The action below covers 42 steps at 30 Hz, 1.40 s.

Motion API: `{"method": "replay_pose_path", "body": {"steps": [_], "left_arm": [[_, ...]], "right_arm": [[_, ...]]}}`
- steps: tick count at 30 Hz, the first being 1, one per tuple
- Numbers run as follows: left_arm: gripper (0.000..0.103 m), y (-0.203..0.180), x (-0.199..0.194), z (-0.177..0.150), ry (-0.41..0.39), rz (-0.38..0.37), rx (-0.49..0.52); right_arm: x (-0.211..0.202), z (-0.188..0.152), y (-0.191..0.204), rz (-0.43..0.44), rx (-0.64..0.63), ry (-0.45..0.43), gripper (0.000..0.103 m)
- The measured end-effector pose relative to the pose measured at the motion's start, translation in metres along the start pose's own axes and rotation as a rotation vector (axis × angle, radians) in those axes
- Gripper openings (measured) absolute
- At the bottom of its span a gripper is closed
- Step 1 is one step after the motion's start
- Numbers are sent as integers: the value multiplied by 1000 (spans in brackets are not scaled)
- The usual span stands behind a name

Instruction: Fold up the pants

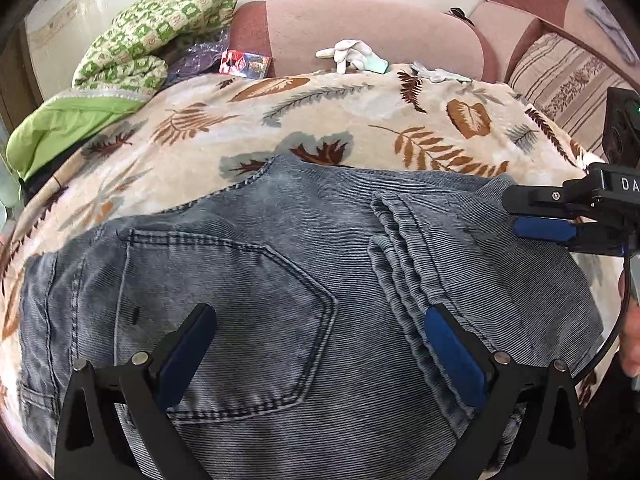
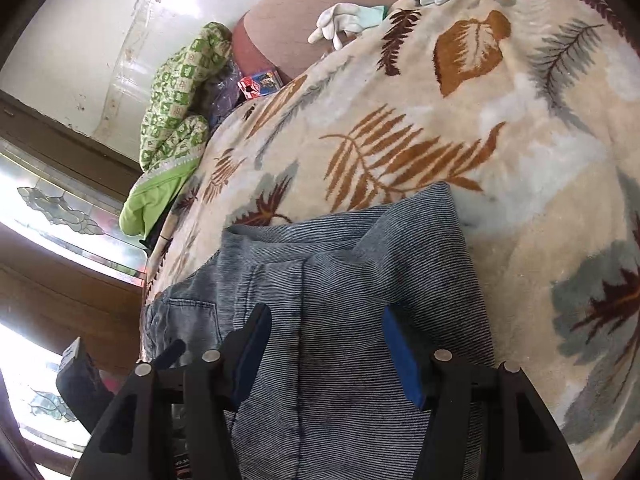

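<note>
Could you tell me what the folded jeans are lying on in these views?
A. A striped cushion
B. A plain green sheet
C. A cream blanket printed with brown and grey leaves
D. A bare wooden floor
C: the jeans rest flat on a cream blanket with brown and grey leaf prints, which shows around them in both wrist views.

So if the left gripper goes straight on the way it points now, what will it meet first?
Most likely the jeans. The left gripper is open and points down at them, with the back pocket between its fingers. Nothing else shows in the way, though the gap to the cloth is hard to judge.
</note>
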<state>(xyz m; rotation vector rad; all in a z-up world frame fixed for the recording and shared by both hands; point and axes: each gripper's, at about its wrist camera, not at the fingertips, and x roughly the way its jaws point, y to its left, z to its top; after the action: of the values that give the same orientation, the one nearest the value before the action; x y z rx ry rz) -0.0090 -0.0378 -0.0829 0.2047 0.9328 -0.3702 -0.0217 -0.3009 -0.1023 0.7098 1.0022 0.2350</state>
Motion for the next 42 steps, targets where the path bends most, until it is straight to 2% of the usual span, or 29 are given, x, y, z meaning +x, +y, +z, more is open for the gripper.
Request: {"method": "replay_pose_path", "body": {"steps": [4,8,14,18,21,26,32,34,37,42], "left_arm": [[103,-1,5,-3,60,-81,-51],[103,-8,11,-11,77,-25,-16],[103,-5,9,-7,90,-2,-27],[103,8,-2,-6,70,48,-64],[103,23,-14,-6,50,86,-95],[103,56,-38,-7,2,212,-136],[103,98,-46,-12,20,338,-215],[103,110,-45,-16,37,349,-250],[103,121,-38,-22,66,328,-298],[103,117,-15,-30,135,346,-278]], "right_arm": [[-3,1,8,26,-26,-10,61],[-1,2,12,58,-19,6,61],[13,-8,26,99,-53,74,61],[34,-12,25,64,-51,147,61],[33,-13,29,54,-68,141,61],[26,-17,35,49,-94,102,61],[15,-21,57,56,-196,44,61],[15,-23,58,55,-207,49,61],[20,-25,59,46,-208,69,61],[41,-29,56,-28,-218,132,62]]}}
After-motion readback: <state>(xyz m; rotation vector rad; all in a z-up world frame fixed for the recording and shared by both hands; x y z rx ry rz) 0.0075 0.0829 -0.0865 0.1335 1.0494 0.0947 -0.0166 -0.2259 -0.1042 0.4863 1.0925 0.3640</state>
